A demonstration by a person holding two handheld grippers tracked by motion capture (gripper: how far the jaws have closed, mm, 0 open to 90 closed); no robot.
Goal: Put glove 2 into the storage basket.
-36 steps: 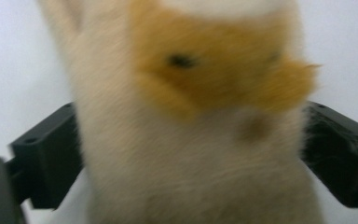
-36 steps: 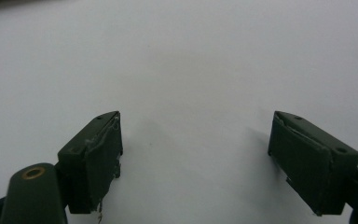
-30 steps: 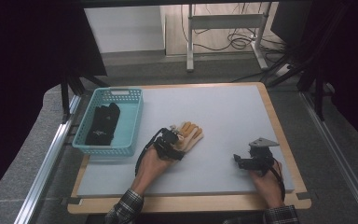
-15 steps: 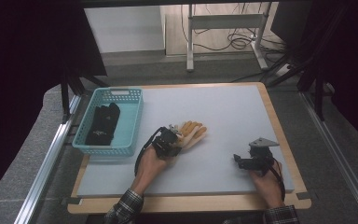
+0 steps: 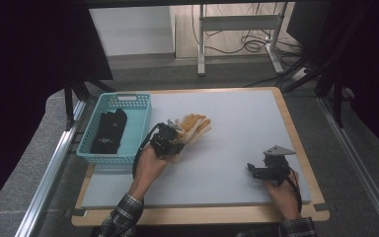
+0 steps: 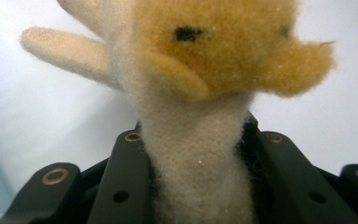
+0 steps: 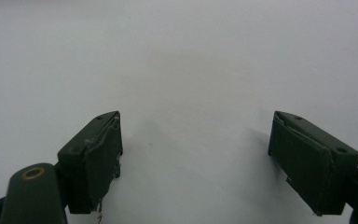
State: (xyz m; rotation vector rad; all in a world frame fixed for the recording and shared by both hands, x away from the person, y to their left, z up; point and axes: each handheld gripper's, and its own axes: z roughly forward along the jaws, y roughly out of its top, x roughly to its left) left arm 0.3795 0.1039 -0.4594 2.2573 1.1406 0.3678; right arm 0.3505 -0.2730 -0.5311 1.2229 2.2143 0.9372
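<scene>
A fuzzy tan and cream glove point(image 5: 193, 126) lies left of the middle of the white table top point(image 5: 237, 123). My left gripper point(image 5: 170, 138) is shut on its cream cuff. In the left gripper view the glove point(image 6: 200, 74) rises between the two black jaws, its cuff pinched tight and its tan palm and pale fingers spread above. My right gripper point(image 5: 262, 170) rests near the front right of the table, open. In the right gripper view its gripper point(image 7: 196, 163) has wide-apart jaws with bare white surface between them.
A teal plastic basket point(image 5: 140, 126) stands at the table's left edge with a black glove-like item point(image 5: 109, 131) in it. A wooden border point(image 5: 296, 138) frames the white top. Table legs and cables point(image 5: 237, 39) are on the floor beyond.
My left gripper and the glove have shifted slightly left and toward the front, with the glove trailing along. The right gripper has stayed in place.
</scene>
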